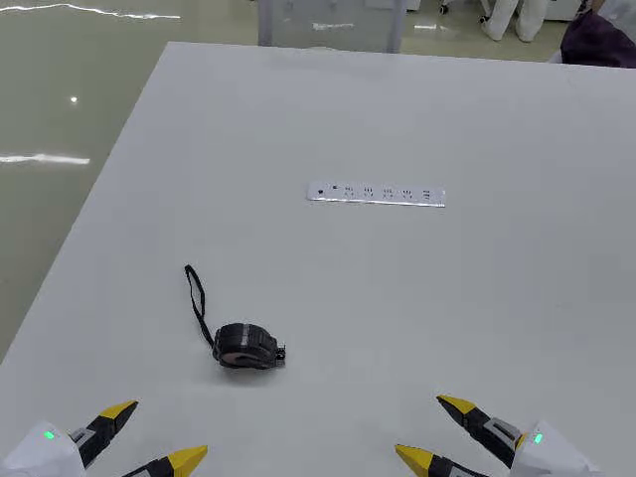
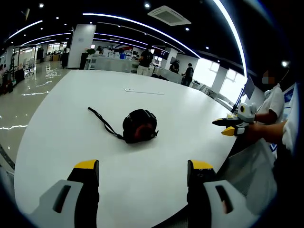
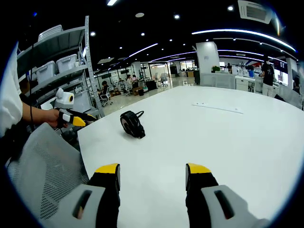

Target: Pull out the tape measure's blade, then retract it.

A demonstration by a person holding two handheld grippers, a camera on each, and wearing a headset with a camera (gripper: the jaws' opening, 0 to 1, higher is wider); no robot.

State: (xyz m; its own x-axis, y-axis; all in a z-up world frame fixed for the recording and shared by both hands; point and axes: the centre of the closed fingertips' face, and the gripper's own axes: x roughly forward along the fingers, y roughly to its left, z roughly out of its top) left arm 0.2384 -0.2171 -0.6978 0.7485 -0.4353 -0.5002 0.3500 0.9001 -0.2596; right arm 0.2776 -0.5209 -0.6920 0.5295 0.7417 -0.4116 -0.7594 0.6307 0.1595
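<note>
The tape measure (image 1: 246,346) lies on its side on the white table (image 1: 397,119), apart from both grippers; its case is black with an orange-red face, and its blade is wound in, with just the end hook poking from the case at 3 o'clock in the head view; a black wrist strap (image 1: 197,298) trails from the case toward 11 o'clock, flat on the tabletop.

The left gripper (image 1: 154,433) hangs at the near edge of the table, its yellow-tipped jaws spread wide and holding nothing; the tape measure sits at about 1 o'clock from it; in the left gripper view the case (image 2: 139,126) lies at 12 o'clock, centred beyond the gap between the jaws.

The right gripper (image 1: 434,430) is likewise at the near edge, jaws wide apart and empty; the tape measure lies at about 10 o'clock from it; in the right gripper view the case (image 3: 132,123) sits near 11 o'clock, well ahead of the jaws.

A white power strip (image 1: 376,194) lies flat farther up the table, at roughly 1 o'clock from the tape measure and well apart from it; a metal shelving rack (image 3: 61,61) with plastic bins stands beyond the table at 10 o'clock in the right gripper view.
</note>
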